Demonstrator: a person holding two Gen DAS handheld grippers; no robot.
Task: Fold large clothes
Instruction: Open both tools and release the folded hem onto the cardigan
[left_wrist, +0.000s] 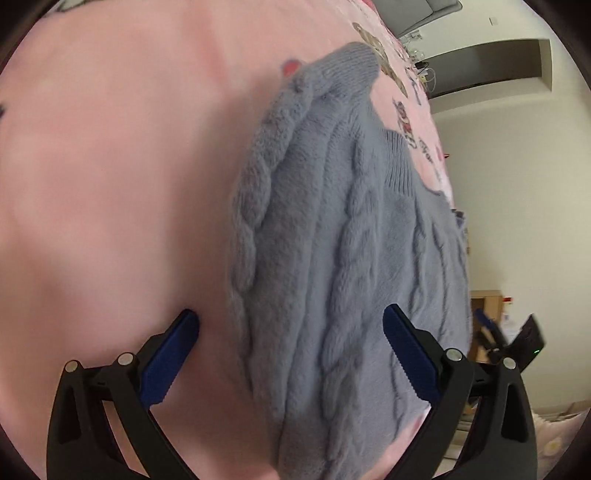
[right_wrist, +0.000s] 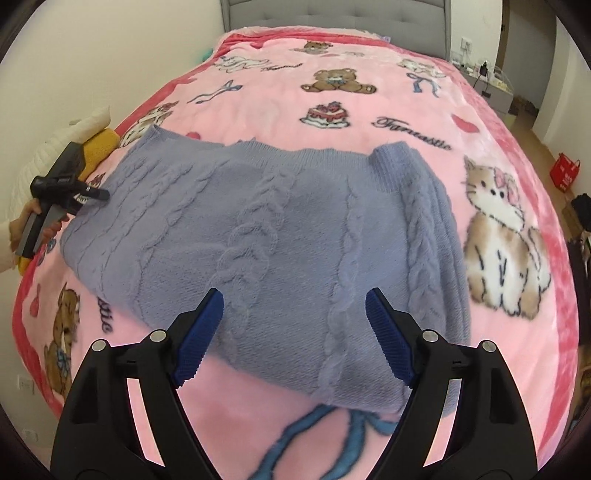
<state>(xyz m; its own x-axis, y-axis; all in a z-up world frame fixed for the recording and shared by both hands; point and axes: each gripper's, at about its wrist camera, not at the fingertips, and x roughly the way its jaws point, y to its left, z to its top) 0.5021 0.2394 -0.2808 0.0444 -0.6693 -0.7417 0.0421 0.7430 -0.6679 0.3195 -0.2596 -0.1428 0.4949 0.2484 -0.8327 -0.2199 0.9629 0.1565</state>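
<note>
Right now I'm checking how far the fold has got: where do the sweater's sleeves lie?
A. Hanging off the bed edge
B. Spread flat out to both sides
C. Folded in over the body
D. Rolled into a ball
C: on the blue-grey cable-knit sweater, a ribbed cuff lies folded in on top of the body, on the pink blanket.

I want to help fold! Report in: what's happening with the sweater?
Both hand-held grippers, left and right, open, empty. Grey-blue sweater lies folded on pink blanket. Nothing in the way.

Black gripper (right_wrist: 293, 332) frames, blue ribbed pads (right_wrist: 199, 338) (silver pivot screws).
</note>
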